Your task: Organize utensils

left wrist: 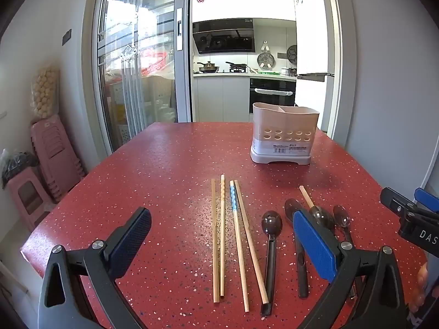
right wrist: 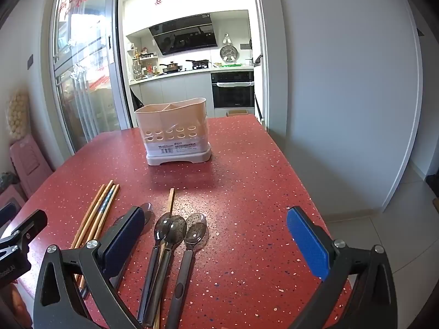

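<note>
Hovering over a red speckled worktop (left wrist: 164, 164), both grippers are at the ready and nothing has gone in yet. The left gripper (left wrist: 222, 244) has its fingers (left wrist: 315, 246) spread wide with nothing between them, angled down toward the spread of cutlery. Same story on the right: the right gripper (right wrist: 216, 235) has its fingers splayed fully apart and empty, poised above the spoons.

Now look at what is waiting. Four chopsticks (left wrist: 233, 235) lie side by side near the front of the worktop, roughly parallel, tips pointing away toward the holder. Just to their right sits a dark spoon (left wrist: 270, 246) on its own, and beyond it more dark translucent spoons (right wrist: 175, 244) lie bunched together, bowls touching or overlapping. A fifth chopstick (right wrist: 171, 200) pokes out from under that bunch, so that one looks tangled with the spoons.

Further back stands the pale utensil holder (left wrist: 284, 134), upright on its grey base, holes along its front wall, with a divider splitting the top into compartments. From what shows over the rim, it looks empty, though its floor is hidden.

So by my reading the job is at the very start: every chopstick and spoon is still on the worktop, well apart from the holder. All of the sorting is left, and the buried chopstick may need a spoon lifted off first.
</note>
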Available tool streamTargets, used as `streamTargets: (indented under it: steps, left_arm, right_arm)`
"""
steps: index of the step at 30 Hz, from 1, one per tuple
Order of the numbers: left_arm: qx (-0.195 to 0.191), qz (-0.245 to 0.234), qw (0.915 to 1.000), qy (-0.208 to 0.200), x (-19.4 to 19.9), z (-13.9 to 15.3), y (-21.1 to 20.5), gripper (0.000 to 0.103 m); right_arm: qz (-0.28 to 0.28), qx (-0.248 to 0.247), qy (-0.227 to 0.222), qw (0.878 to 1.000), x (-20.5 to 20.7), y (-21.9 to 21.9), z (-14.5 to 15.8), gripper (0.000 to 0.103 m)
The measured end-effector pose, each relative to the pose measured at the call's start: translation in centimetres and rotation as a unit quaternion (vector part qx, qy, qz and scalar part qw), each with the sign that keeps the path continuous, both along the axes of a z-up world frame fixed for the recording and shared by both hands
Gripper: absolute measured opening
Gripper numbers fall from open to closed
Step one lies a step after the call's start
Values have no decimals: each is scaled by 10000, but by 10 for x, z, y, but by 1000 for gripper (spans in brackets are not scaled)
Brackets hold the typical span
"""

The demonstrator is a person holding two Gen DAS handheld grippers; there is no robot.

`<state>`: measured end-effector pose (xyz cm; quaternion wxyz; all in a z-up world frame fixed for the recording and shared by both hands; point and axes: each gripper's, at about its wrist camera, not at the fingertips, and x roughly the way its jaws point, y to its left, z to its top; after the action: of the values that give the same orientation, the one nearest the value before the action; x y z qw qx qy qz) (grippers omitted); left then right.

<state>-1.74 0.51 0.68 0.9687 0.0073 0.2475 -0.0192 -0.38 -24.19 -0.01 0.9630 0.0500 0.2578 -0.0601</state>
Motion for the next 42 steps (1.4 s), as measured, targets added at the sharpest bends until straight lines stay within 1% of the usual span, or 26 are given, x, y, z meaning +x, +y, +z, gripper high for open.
streamTargets:
  steps: [42]
  left_arm:
    - [24, -38, 10000, 8, 0, -3, -1, 103]
  right_arm:
    - [19, -13, 3, 10000, 2, 4, -4, 103]
